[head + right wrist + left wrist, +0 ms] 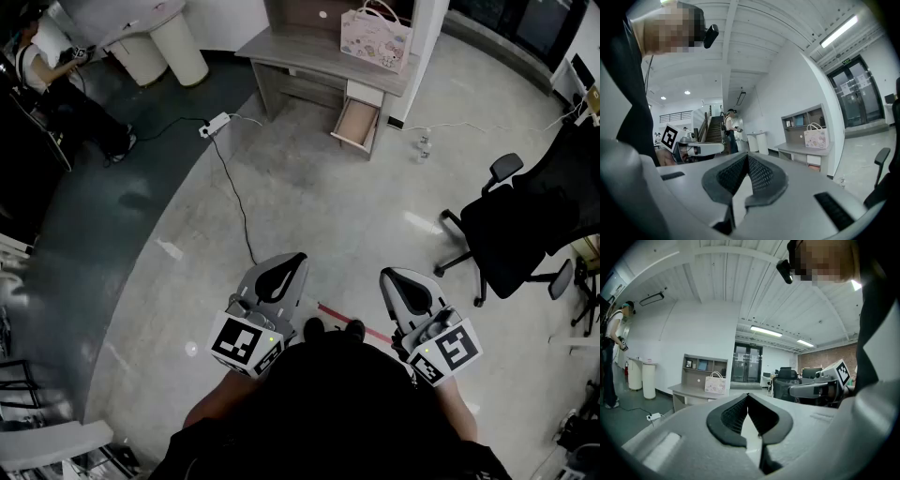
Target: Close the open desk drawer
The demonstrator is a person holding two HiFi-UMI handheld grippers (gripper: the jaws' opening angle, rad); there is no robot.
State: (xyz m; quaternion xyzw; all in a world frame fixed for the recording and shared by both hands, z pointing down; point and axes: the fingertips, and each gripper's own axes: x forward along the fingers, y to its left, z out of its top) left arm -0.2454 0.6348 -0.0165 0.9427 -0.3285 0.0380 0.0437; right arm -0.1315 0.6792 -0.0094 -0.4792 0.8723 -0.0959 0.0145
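Head view, upper centre of the frame: across the concrete floor [309,206] stands the grey desk [300,58], with a black office chair [525,225] at the right edge. The open drawer [356,122] hangs pulled out beneath the desk's right end, below a pink paper bag [375,37] on the desktop. Lower centre: I hold the left gripper [296,258] and the right gripper [386,276] side by side, well apart from the drawer, each with its jaws pressed fully together on nothing
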